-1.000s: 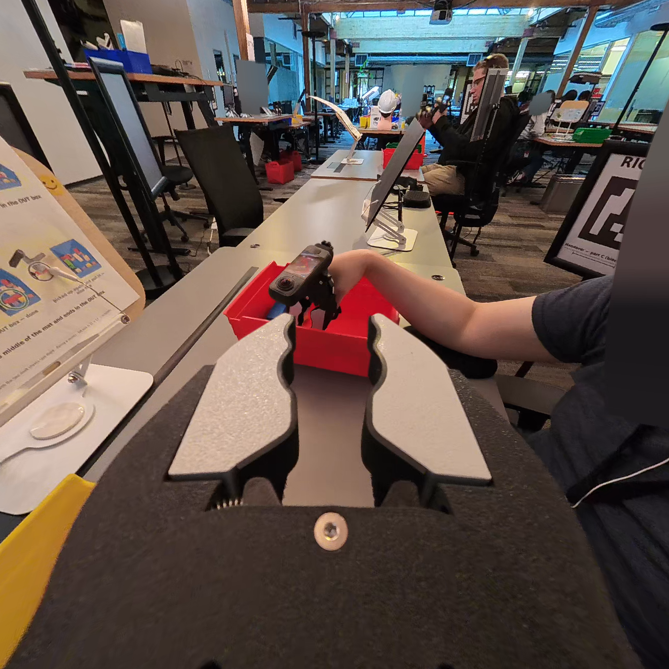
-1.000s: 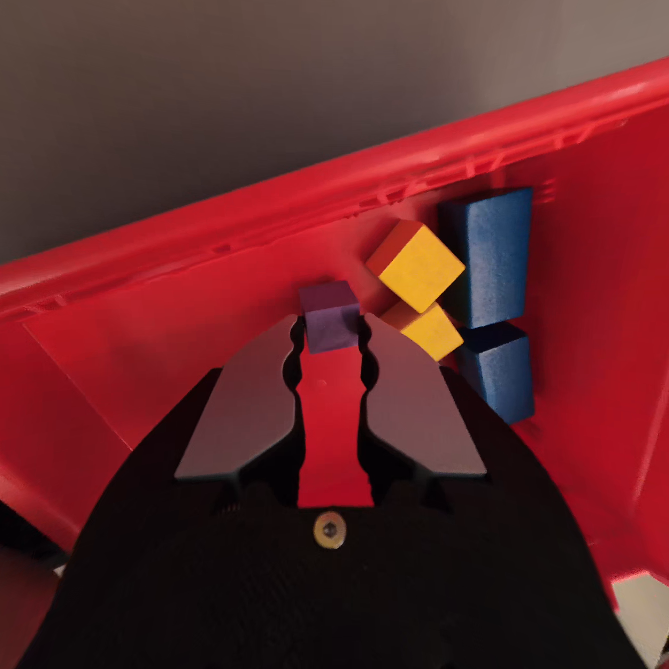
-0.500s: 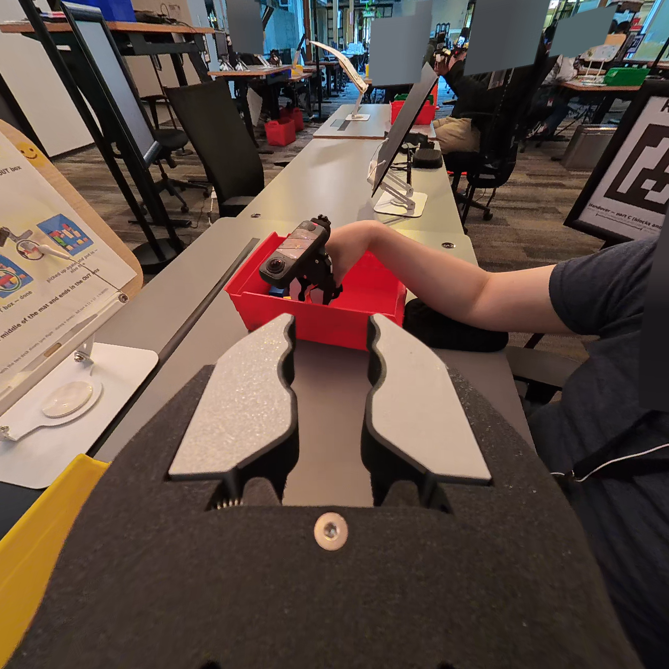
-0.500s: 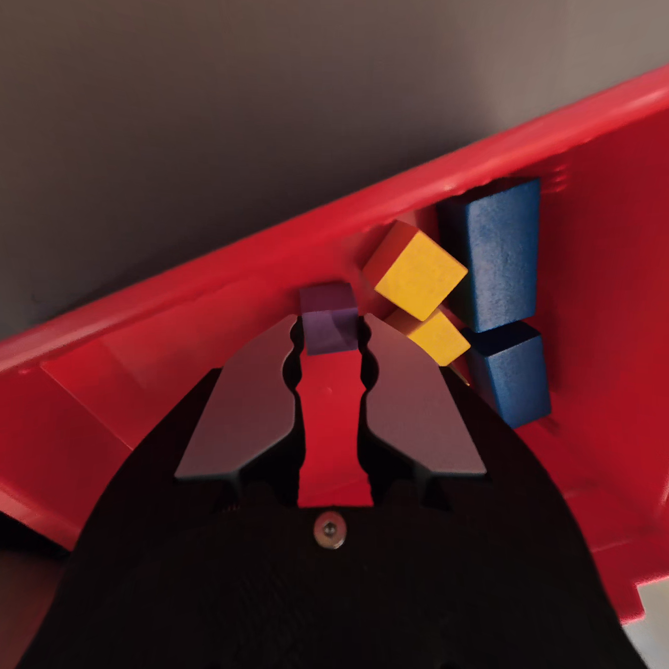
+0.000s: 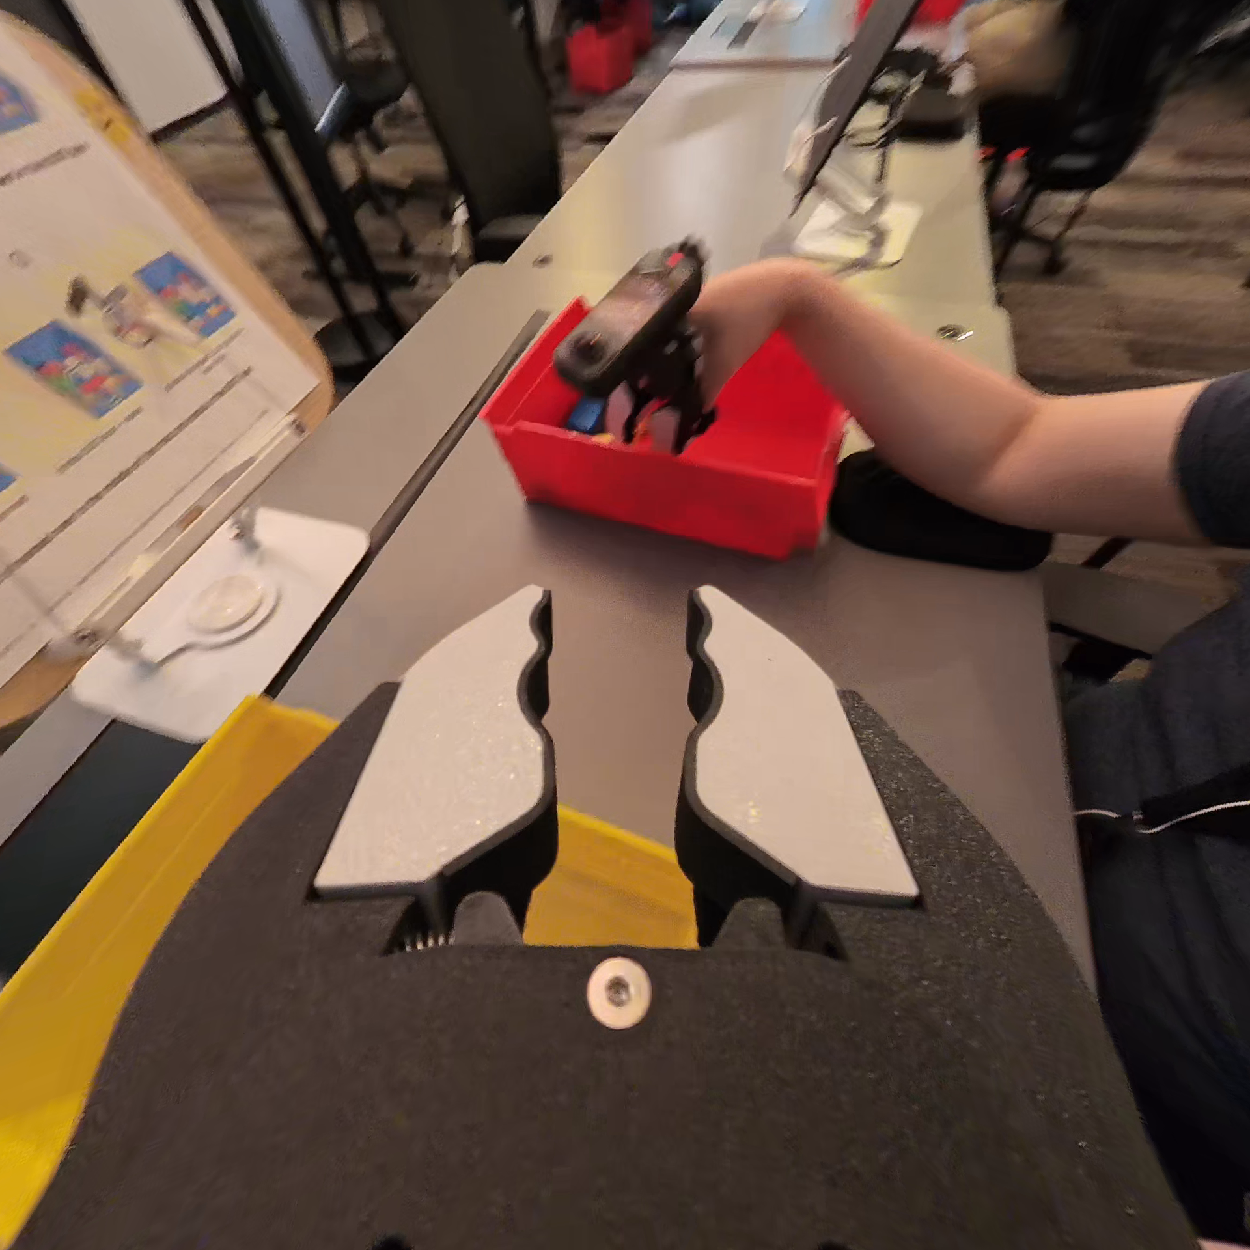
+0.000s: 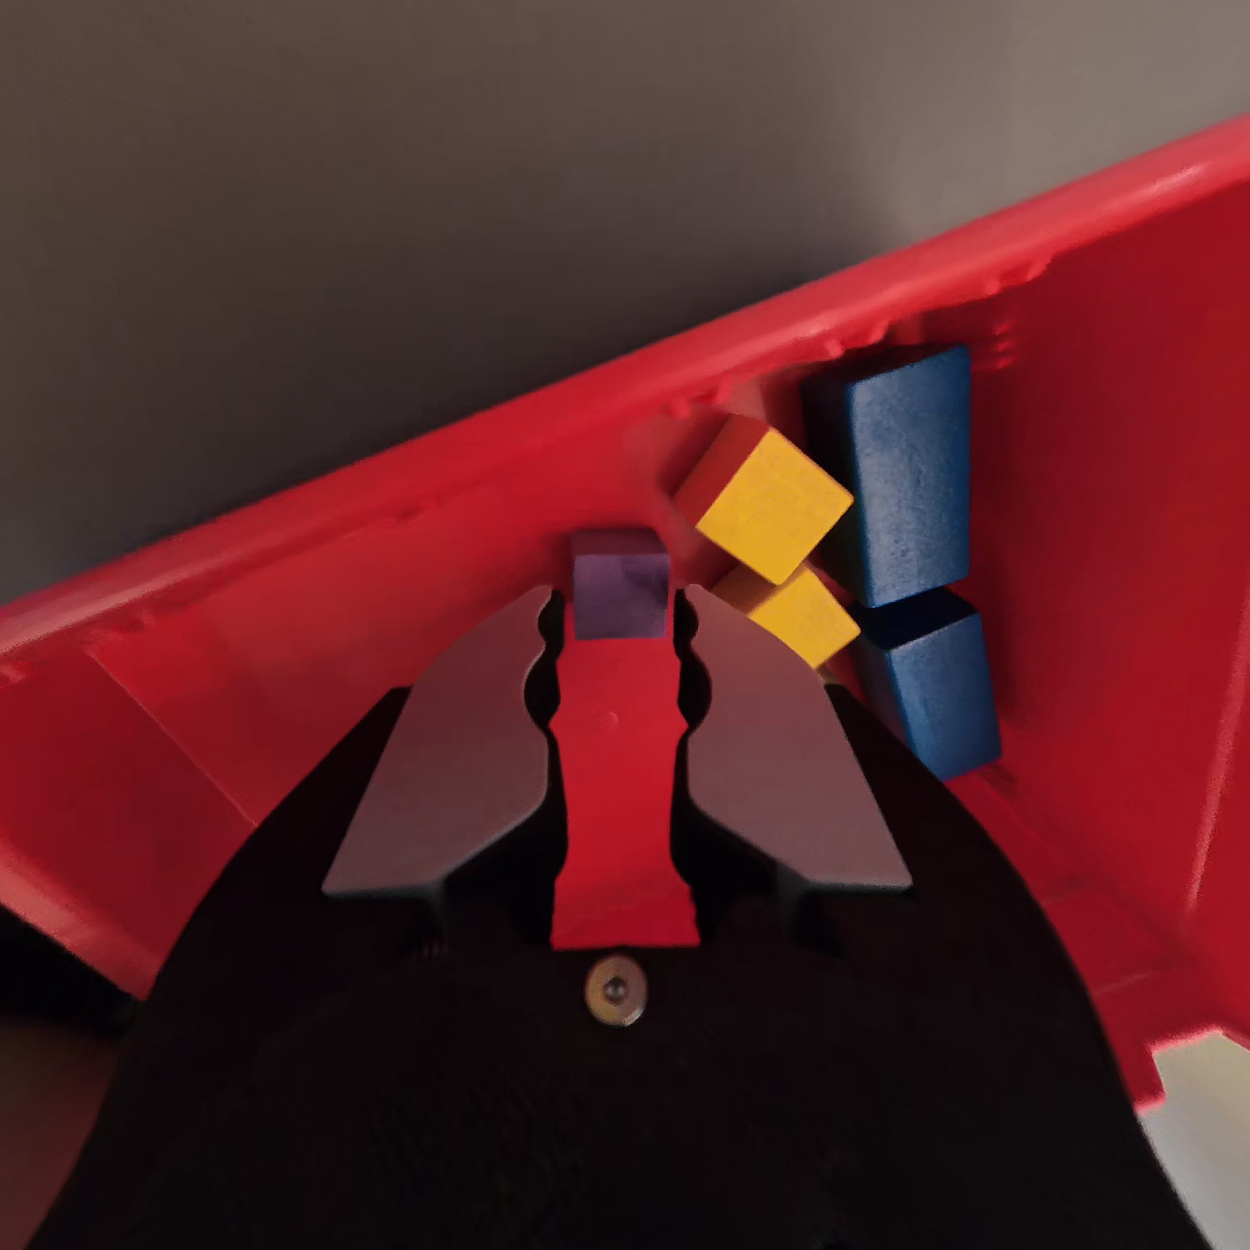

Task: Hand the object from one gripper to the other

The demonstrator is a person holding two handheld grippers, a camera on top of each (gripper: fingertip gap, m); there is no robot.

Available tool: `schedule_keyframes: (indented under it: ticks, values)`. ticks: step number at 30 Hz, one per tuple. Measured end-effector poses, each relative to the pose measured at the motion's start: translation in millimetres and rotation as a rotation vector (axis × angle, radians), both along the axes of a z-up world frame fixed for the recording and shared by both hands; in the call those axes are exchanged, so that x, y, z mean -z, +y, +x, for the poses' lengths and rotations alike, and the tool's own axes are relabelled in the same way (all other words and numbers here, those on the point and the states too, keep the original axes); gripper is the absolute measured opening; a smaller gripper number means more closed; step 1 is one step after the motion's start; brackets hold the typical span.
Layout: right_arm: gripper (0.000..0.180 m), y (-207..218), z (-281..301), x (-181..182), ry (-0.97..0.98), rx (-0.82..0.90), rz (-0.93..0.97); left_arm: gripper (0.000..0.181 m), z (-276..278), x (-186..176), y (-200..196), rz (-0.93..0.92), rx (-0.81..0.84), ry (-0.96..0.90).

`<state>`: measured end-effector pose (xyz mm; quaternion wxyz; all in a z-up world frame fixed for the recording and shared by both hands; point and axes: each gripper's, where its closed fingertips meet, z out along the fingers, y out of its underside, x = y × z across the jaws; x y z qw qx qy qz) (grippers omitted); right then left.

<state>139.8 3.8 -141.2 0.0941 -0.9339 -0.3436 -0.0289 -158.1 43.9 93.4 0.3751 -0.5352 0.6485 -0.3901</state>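
Note:
A small purple cube (image 6: pixel 619 588) sits between my right gripper's (image 6: pixel 615 598) fingertips, low inside the red bin (image 6: pixel 338 541), near its wall. The jaws are closed to the cube's width, one on each side. I cannot tell whether the cube is off the bin floor. Two yellow cubes (image 6: pixel 768 507) and two blue blocks (image 6: pixel 899 473) lie just right of it. In the left wrist view my left gripper (image 5: pixel 619 595) is open and empty above the dark table, well short of the red bin (image 5: pixel 676 487). The right gripper (image 5: pixel 636 379) reaches down into that bin.
A yellow bin (image 5: pixel 67 947) lies under my left gripper at lower left. An instruction board on a white stand (image 5: pixel 135 352) stands left. The person's arm (image 5: pixel 947 419) crosses from the right, with a black pad (image 5: pixel 933 534) beside the red bin. Chairs and desks stand behind.
My left gripper has pulled back and tipped down, so the yellow bin now shows beneath it. My right gripper stays at the purple cube and has turned slightly in the red bin.

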Motion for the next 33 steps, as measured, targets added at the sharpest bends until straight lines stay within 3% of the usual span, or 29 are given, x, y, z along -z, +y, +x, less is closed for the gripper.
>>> schedule_keyframes:
  ticks: [3, 6, 10, 17, 23, 33]
  values:
    - [0.033, -4.3, 2.5, -14.1, 0.007, 0.002, 0.035, 0.037, -23.8, 23.3, 31.4, 0.058, -0.169, 0.163]
    - [0.034, -6.5, 7.1, -31.2, 0.009, 0.008, 0.095, 0.025, -61.4, 57.5, 75.8, 0.134, -0.410, 0.404]
    - [0.034, -10.4, 11.1, -44.2, 0.024, 0.017, 0.138, 0.026, -90.1, 96.5, 106.4, 0.117, -0.530, 0.615]
    - [0.034, -15.9, 18.3, -46.6, 0.032, 0.035, 0.142, 0.025, -122.0, 155.9, 110.1, -0.217, -0.589, 0.889]
    - [0.034, -18.2, 18.3, -42.8, 0.030, 0.024, 0.124, 0.031, -153.4, 179.8, 121.4, -0.159, -0.636, 1.058]
    - [0.034, -24.6, 15.6, -36.9, 0.044, 0.009, 0.080, 0.030, -162.1, 205.1, 118.3, -0.047, -0.528, 1.233]
